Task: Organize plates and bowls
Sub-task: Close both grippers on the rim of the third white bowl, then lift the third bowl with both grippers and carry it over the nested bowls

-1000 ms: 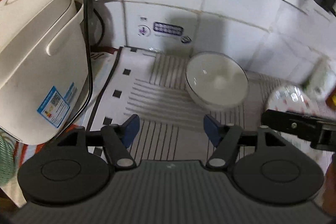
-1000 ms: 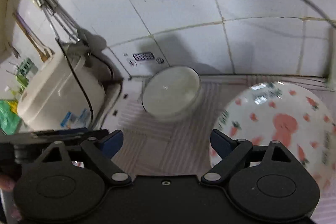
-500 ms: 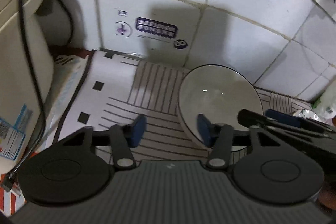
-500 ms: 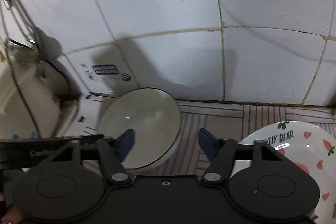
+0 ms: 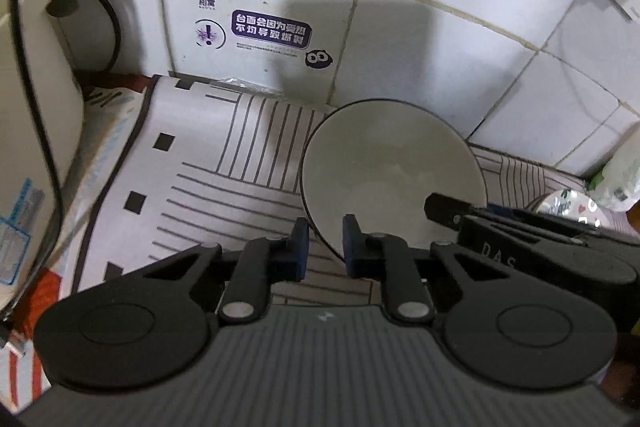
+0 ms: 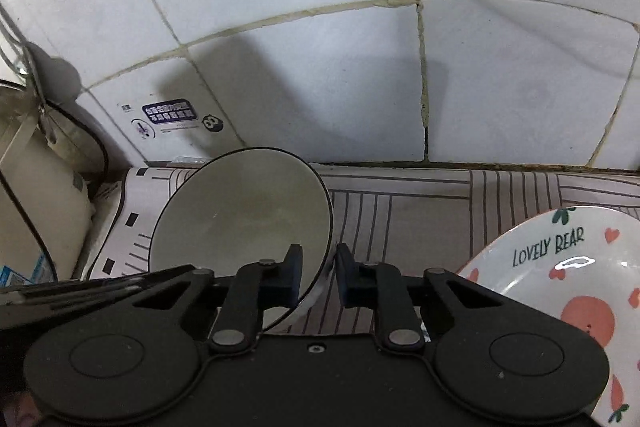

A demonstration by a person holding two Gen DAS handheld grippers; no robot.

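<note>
A plain white bowl (image 5: 390, 167) with a thin dark rim sits on the striped mat against the tiled wall. My left gripper (image 5: 325, 247) is closed on its near left rim, one blue pad inside and one outside. My right gripper (image 6: 317, 273) is closed on the bowl's (image 6: 244, 219) near right rim the same way. A white plate (image 6: 560, 279) with orange fruit prints and the words LOVELY BEAR lies on the mat to the right; its edge shows in the left wrist view (image 5: 568, 203).
A cream rice cooker (image 5: 28, 131) with a black cord stands at the left. The tiled wall (image 5: 400, 39) is right behind the bowl. A white packet (image 5: 624, 175) lies at the far right.
Both grippers moved forward to the bowl and closed from wide open onto its rim, left on the left side, right on the right side.
</note>
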